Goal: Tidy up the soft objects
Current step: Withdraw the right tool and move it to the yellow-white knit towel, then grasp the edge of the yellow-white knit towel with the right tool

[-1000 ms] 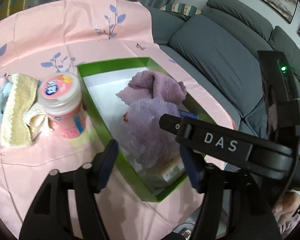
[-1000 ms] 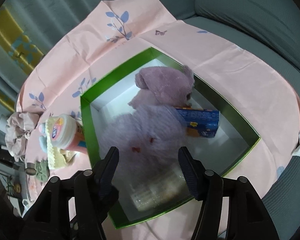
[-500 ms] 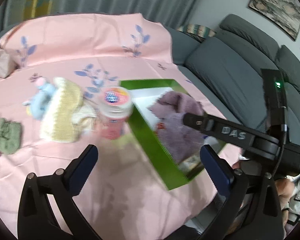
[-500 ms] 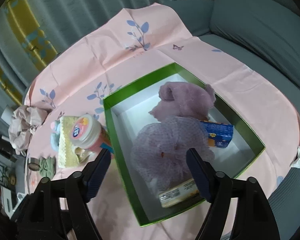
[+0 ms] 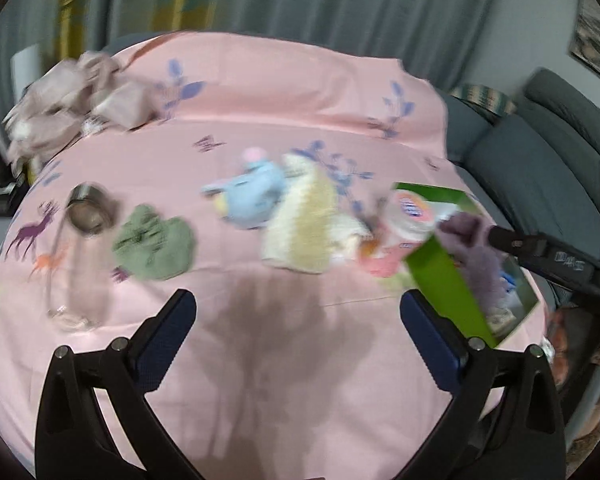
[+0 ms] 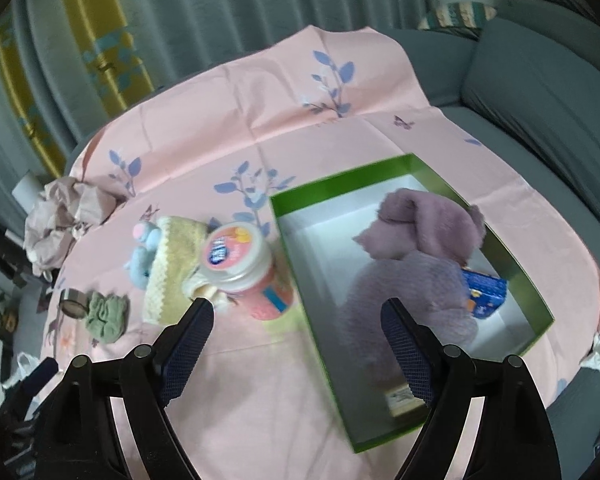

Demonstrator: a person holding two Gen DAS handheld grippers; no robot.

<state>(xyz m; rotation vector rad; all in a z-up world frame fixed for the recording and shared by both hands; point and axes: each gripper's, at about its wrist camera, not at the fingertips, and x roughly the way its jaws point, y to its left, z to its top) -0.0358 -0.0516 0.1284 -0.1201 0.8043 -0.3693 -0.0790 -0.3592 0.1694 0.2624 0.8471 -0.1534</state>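
A purple plush (image 6: 420, 248) lies inside the green box (image 6: 340, 178), next to a blue carton (image 6: 484, 292). Left of the box a blue plush (image 6: 142, 256), a yellow towel (image 6: 172, 264) and a green cloth (image 6: 104, 314) lie on the pink tablecloth. My right gripper (image 6: 296, 316) hangs open above the box's near left wall, holding nothing. In the blurred left wrist view my left gripper (image 5: 298, 320) is wide open over bare cloth. The green cloth (image 5: 154, 242), blue plush (image 5: 252, 196) and yellow towel (image 5: 304, 224) lie beyond it.
A pink jar (image 6: 240, 264) stands against the towel beside the box. A metal tin (image 5: 86, 212) and a clear glass (image 5: 76, 280) are at the left. Crumpled pinkish fabric (image 5: 72, 108) lies far left, a grey sofa (image 6: 540, 92) at the right, and a white tissue (image 6: 598, 356) at the table edge.
Both grippers opened wider and drew back from the purple plush, which stays in the box. The left one swung left, away from the box. The right one rose a little.
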